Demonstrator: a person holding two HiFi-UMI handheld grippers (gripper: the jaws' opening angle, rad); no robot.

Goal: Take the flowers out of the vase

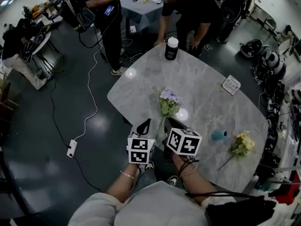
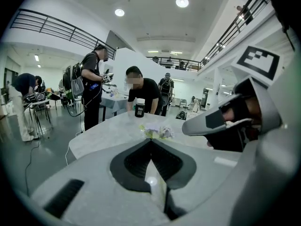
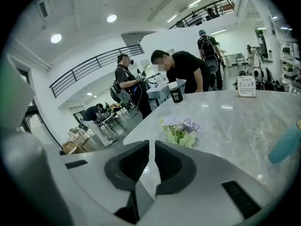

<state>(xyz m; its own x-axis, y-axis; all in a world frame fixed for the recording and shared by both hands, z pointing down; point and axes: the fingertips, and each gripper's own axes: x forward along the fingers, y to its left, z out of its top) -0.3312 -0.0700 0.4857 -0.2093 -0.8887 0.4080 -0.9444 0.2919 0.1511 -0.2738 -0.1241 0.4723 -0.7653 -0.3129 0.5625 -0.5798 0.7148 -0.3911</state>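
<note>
L gripper (image 1: 145,124) (image 2: 151,141): jaws pressed together, tips meeting, nothing btwn them. R gripper (image 1: 168,122) (image 3: 152,143): jaws a narrow slit apart, nothing in the slit, only tabletop seen thru it. The 2 sit side by side over the near edge of the marble table (image 1: 141,86), R just right of L, both aimed fwd & down.

Purple flower (image 1: 170,98) (image 3: 181,128) lies on the table straight ahead of both sets of tips, near but touched by neither. Bloom is at the far end, stem runs back toward the gap btwn the 2 grippers.

Teal vase (image 1: 218,135) (image 3: 284,144) is on the table right of R gripper, apart from it; both flowers lie outside it. Yellow flower (image 1: 242,144) lies just past the vase, further right.

Far ahead of the tips, at the table's far edge, is a black jar (image 1: 172,48) w/ white lid, w/ a person (image 1: 188,8) in black leaning on the table behind it. White card (image 1: 231,84) is ahead & to the right.
</note>
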